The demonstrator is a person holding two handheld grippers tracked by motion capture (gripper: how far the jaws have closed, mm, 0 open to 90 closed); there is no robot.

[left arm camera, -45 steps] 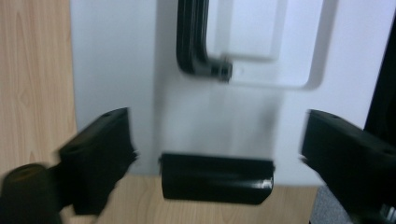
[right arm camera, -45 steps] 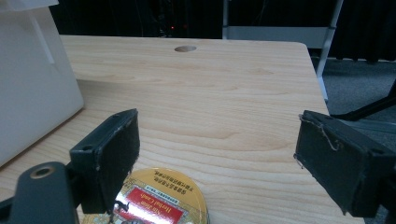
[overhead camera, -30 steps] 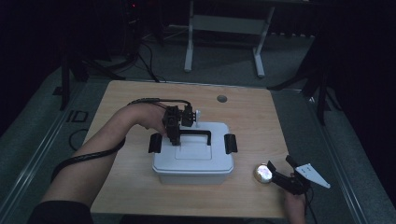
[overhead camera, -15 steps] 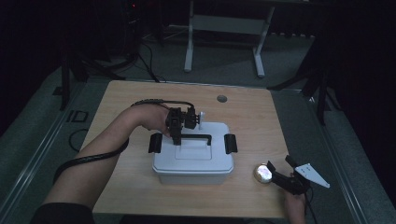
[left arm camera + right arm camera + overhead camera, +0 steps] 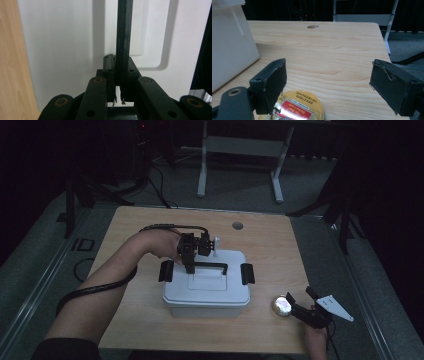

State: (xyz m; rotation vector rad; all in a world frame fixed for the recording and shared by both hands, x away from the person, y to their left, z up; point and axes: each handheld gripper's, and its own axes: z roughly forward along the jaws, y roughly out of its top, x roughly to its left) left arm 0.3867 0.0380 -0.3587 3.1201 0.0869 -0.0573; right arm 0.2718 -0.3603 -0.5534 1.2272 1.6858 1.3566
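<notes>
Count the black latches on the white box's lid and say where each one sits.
2. One latch sits on the lid's left end, beside the left gripper, whose jaws are shut on the handle. The other latch sits on the right end. The white box may hide others on its far side.

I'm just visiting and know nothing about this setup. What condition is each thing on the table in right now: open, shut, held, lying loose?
White storage box: lid on, both black side latches down.
Black lid handle: clamped between the left gripper's jaws.
Left gripper: shut on the handle.
Right gripper: jaws wide open, holding nothing.
Round gold tin: lid on, lying flat on the table, just in front of the open jaws.
</notes>
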